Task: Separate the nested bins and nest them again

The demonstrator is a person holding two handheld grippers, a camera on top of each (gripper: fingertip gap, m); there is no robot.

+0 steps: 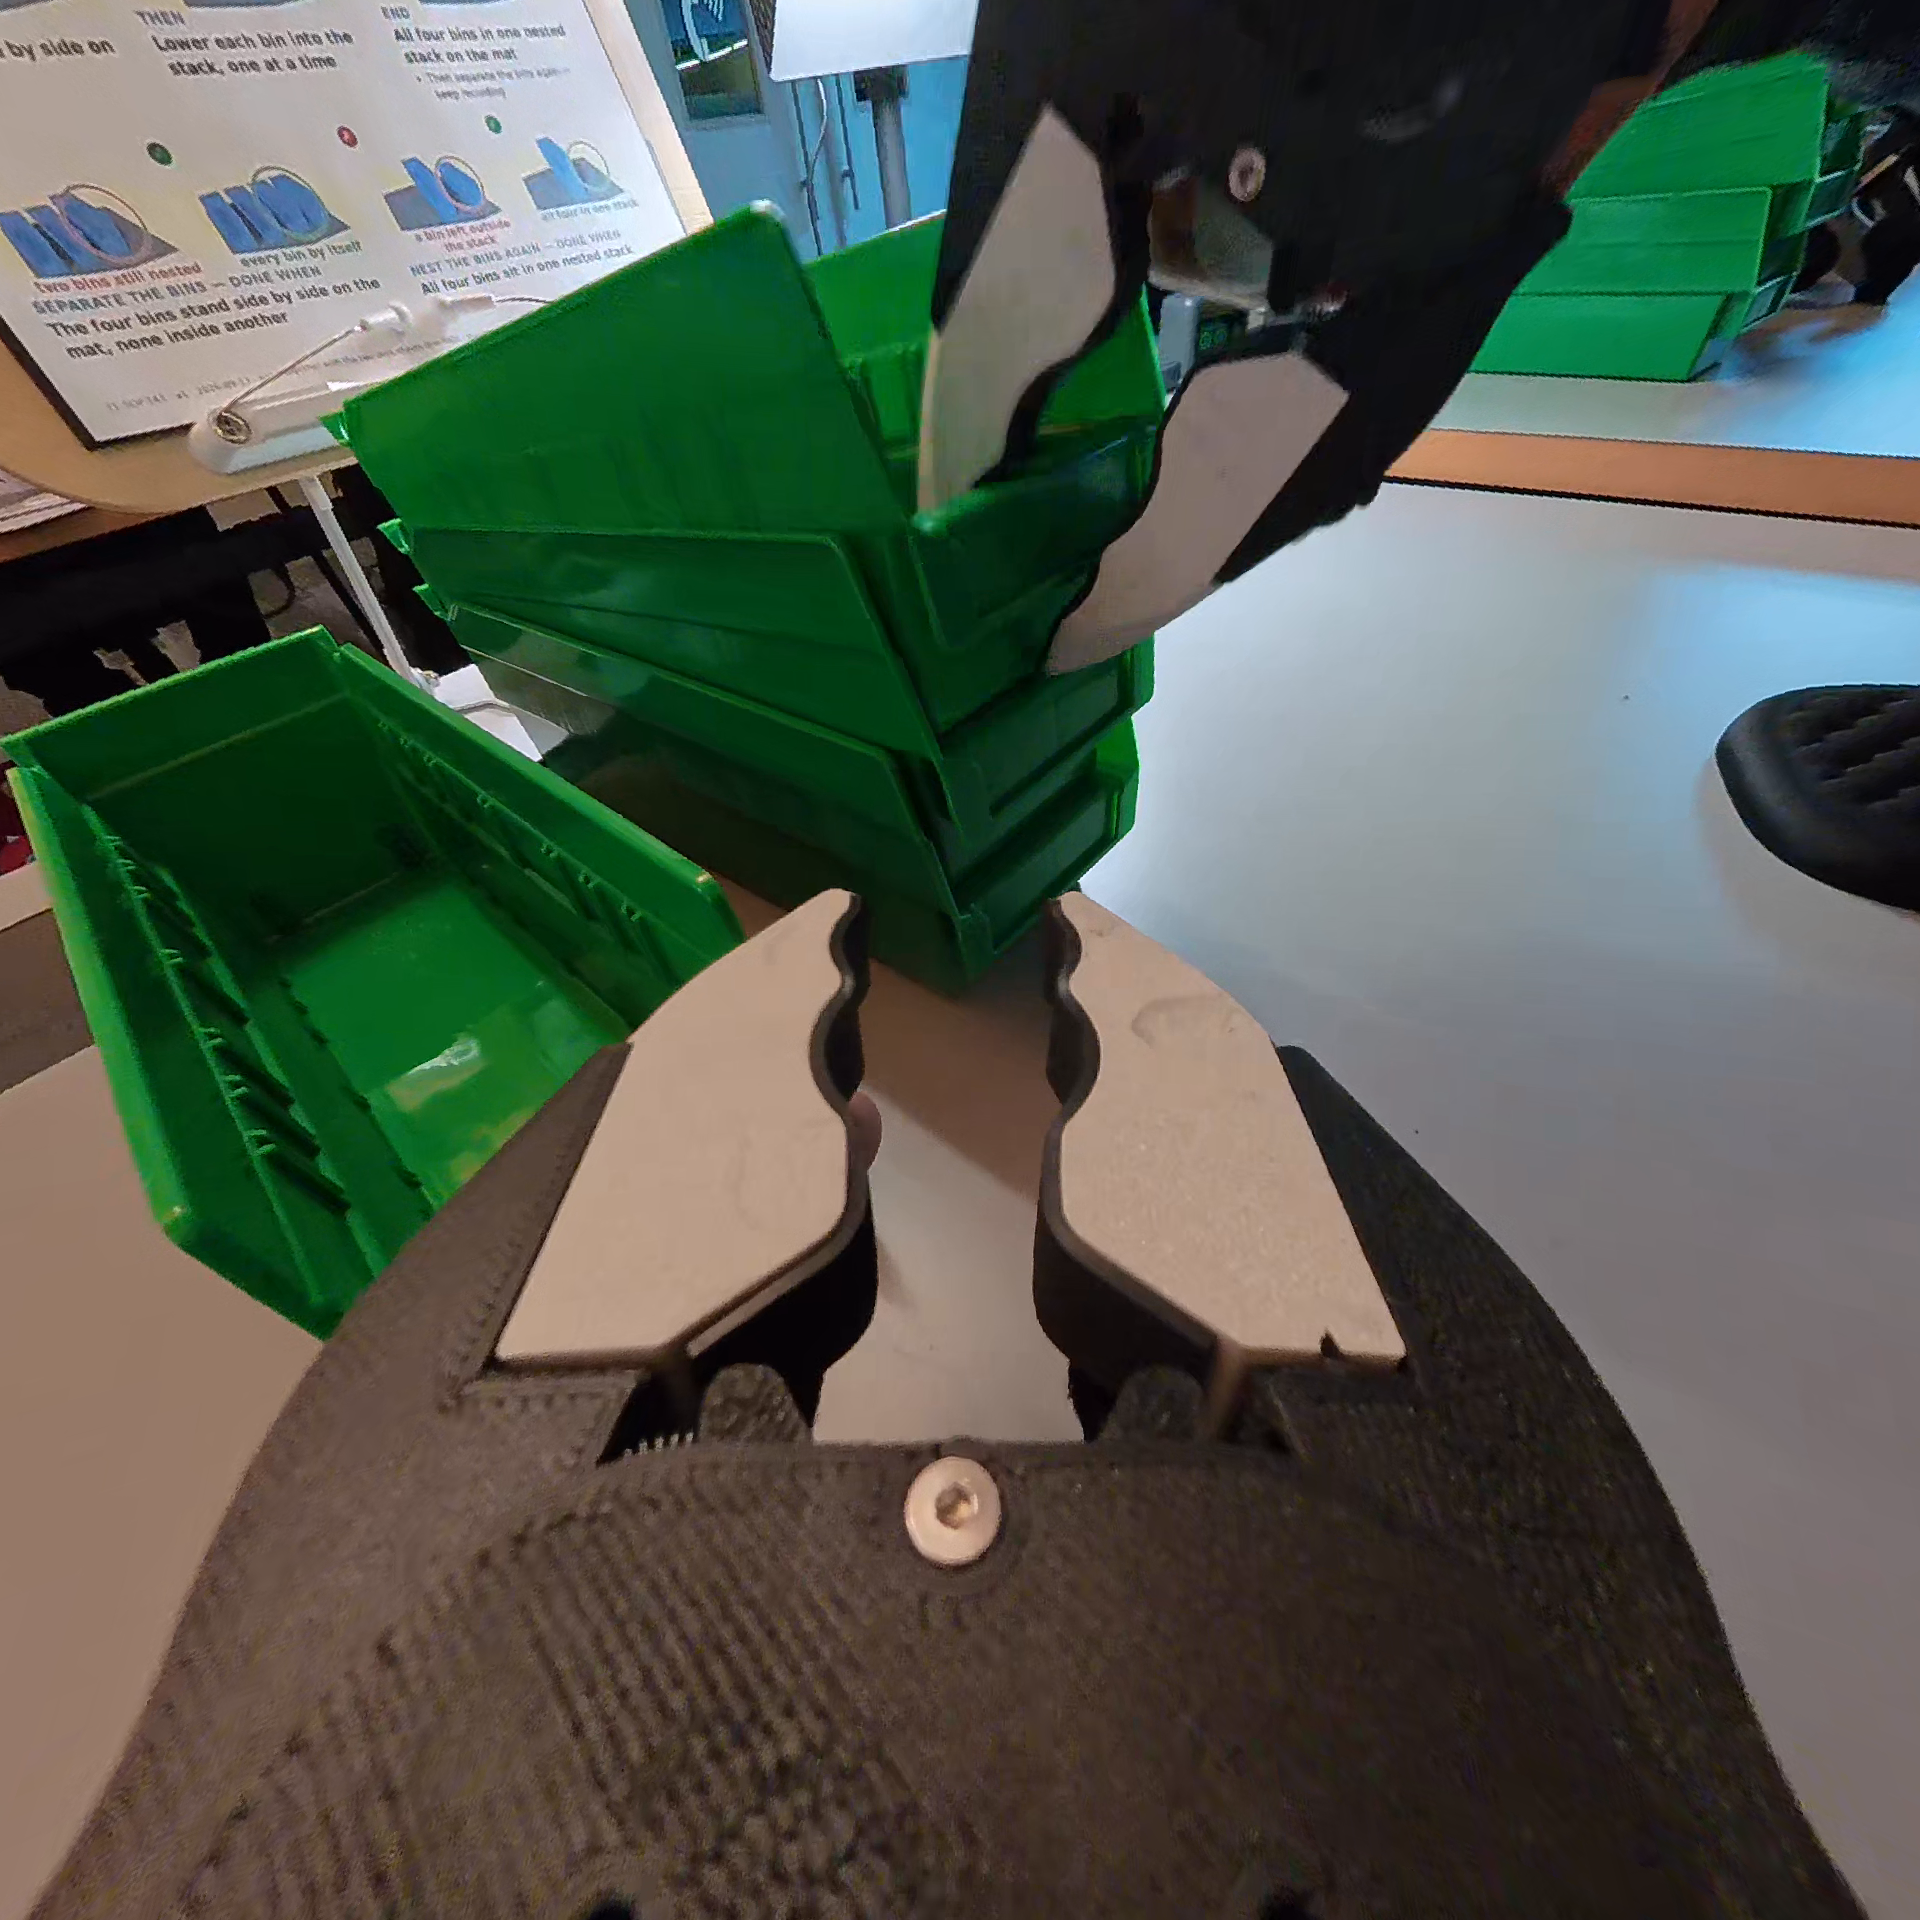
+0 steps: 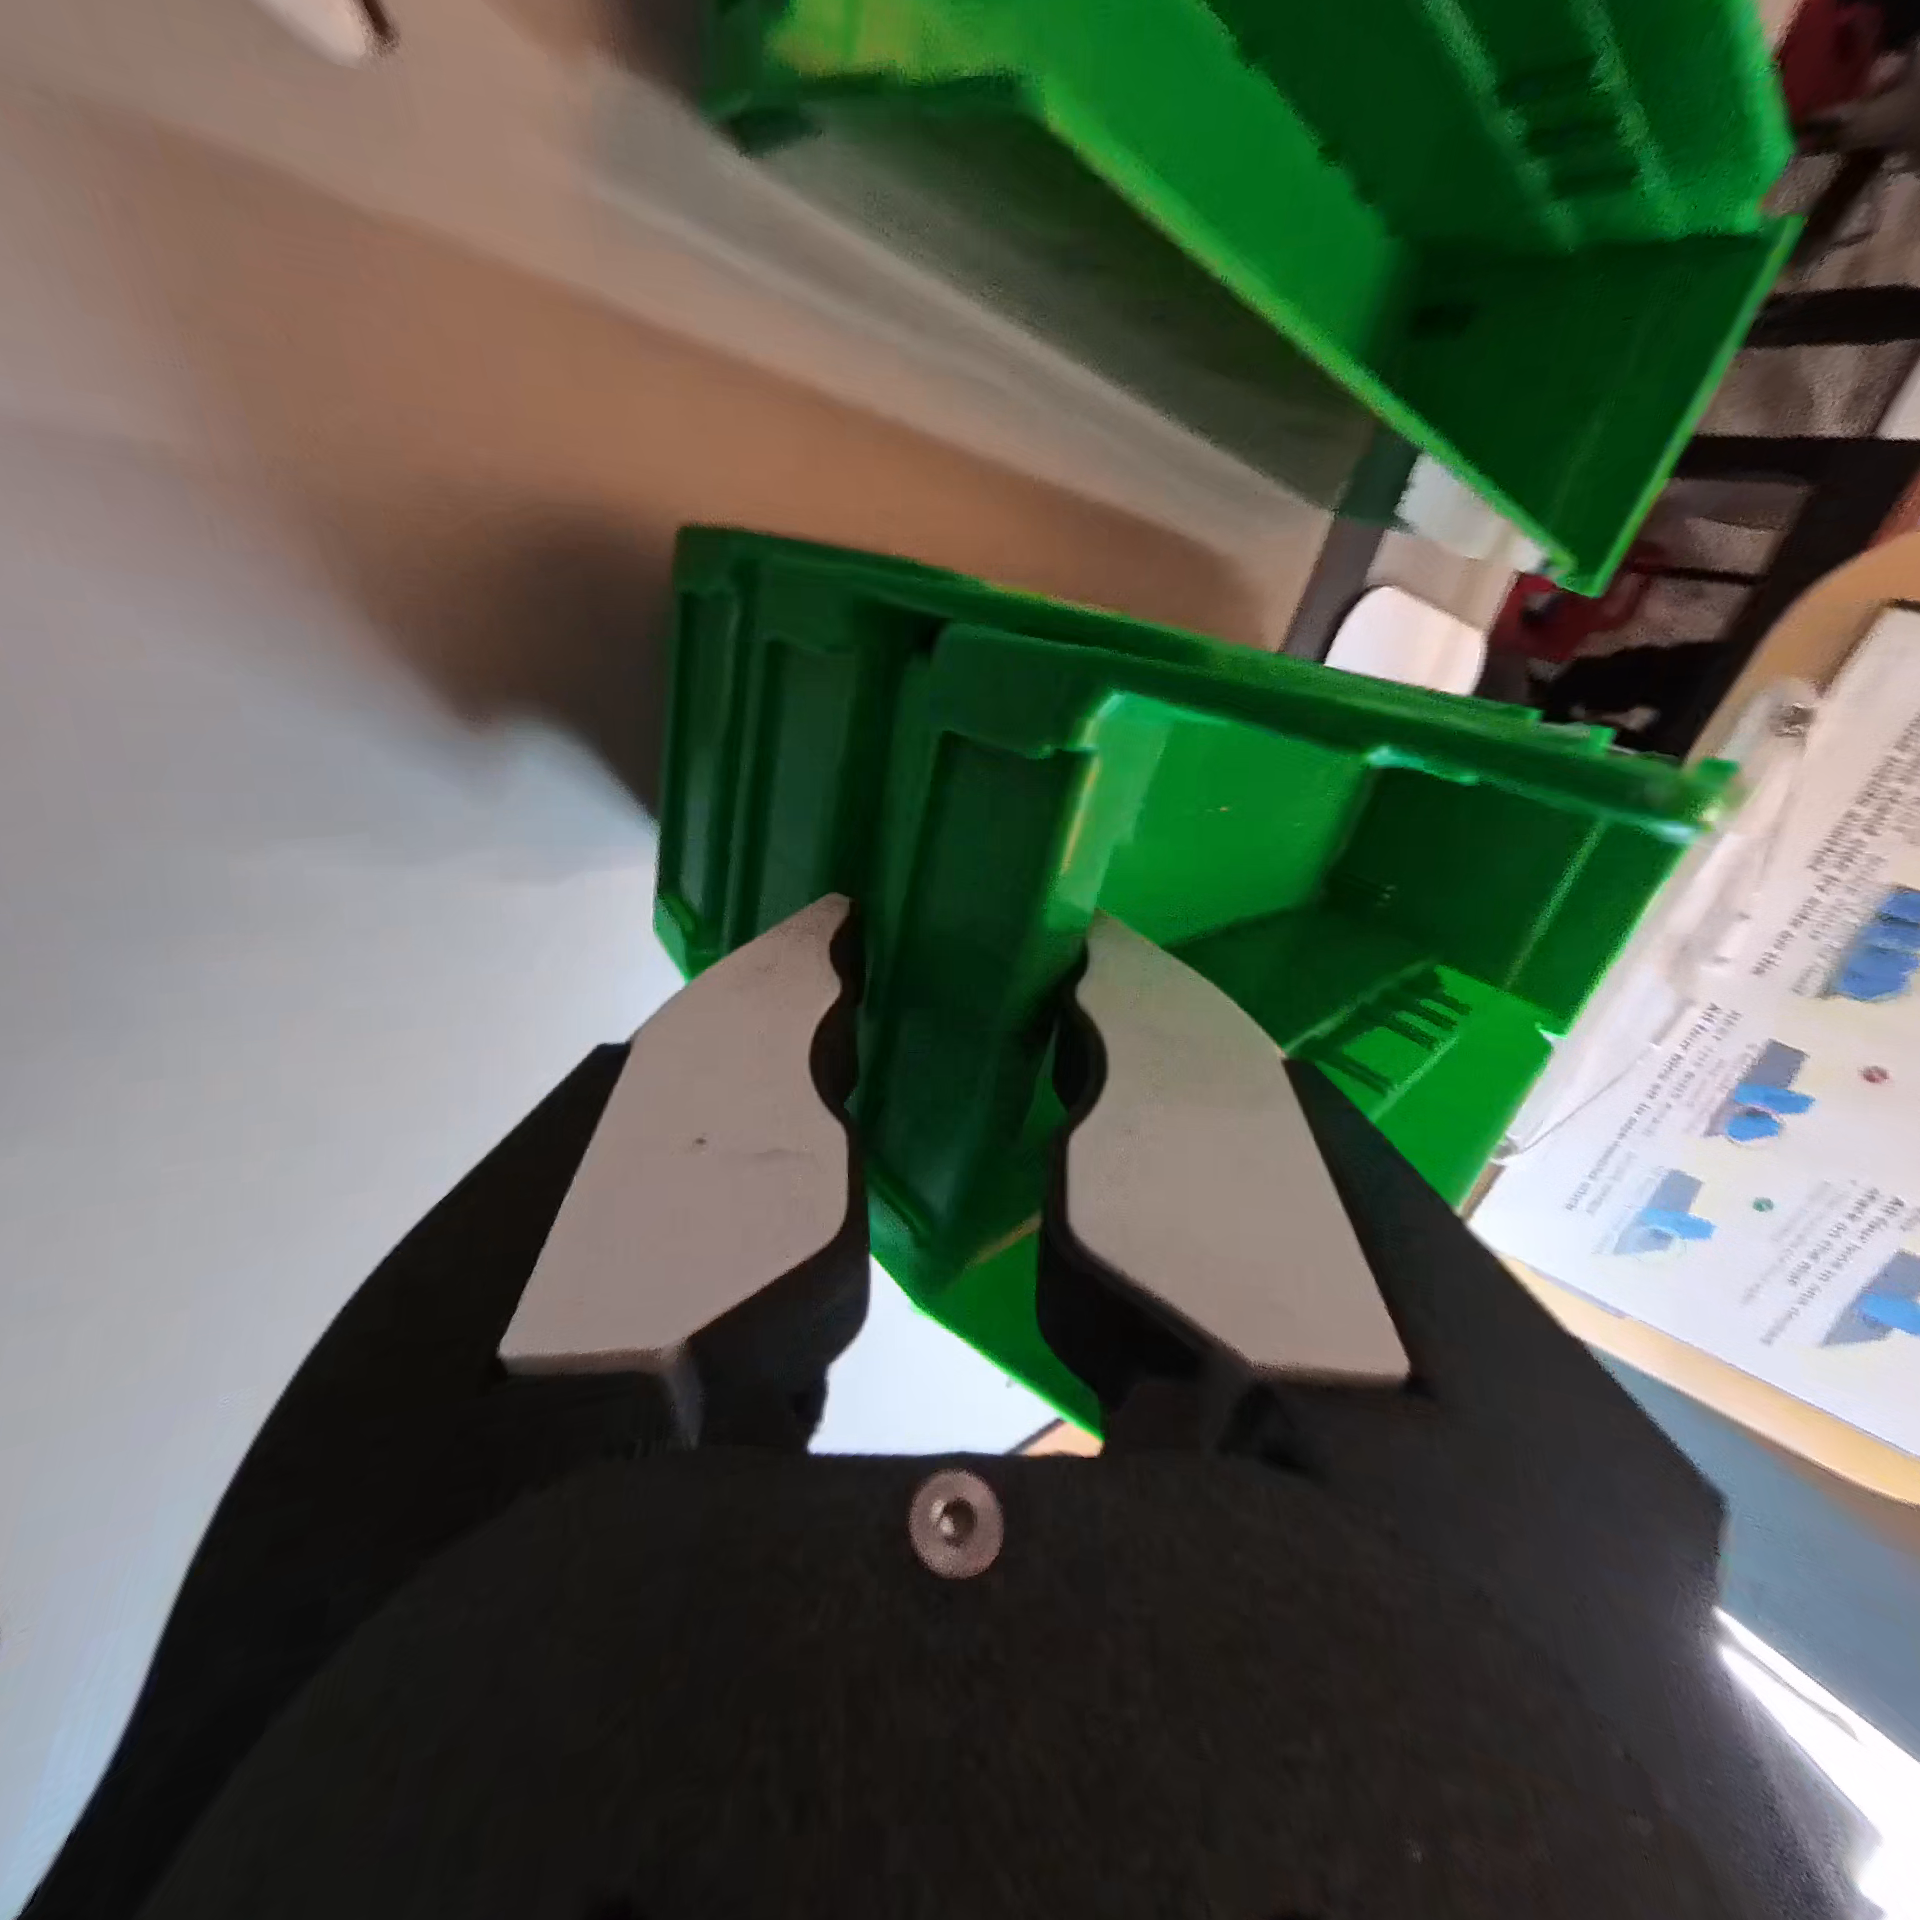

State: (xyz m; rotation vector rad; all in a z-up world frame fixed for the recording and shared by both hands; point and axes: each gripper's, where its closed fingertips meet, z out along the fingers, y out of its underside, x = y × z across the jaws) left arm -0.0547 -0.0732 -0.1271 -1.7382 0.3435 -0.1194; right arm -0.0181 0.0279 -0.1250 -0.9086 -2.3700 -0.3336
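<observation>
- Green plastic top bin point(image 1: 665, 416) sits tilted in the nested stack point(image 1: 831, 727) on the table point(image 1: 1455, 831), front end raised, rear still down in the bin below
- Stack shows several green bins, fronts facing the cam in left wrist view; exact count hard to tell
- Right gripper point(image 1: 1039, 551) comes in from above-right, jaws closed on the top bin's front lip point(image 2: 956, 1049): one finger inside the wall, one outside
- In right wrist view the green lip fills the gap btwn the two grey fingers point(image 2: 707, 1143); the view is tilted and blurred
- Left gripper point(image 1: 951, 935) hovers low in front of the stack base, jaws narrow w/ a gap, nothing held, tips just beside the bottom bin's corner but apart
- Separate green bin point(image 1: 343, 987) stands open-side up on the table, left of the stack, near it
- Instruction sheet point(image 1: 312, 208) on a clipboard stands behind the stack
- More green bins point(image 1: 1662, 249) stacked far back right, well apart
- Black chair seat point(image 1: 1829, 790) at right edge
</observation>
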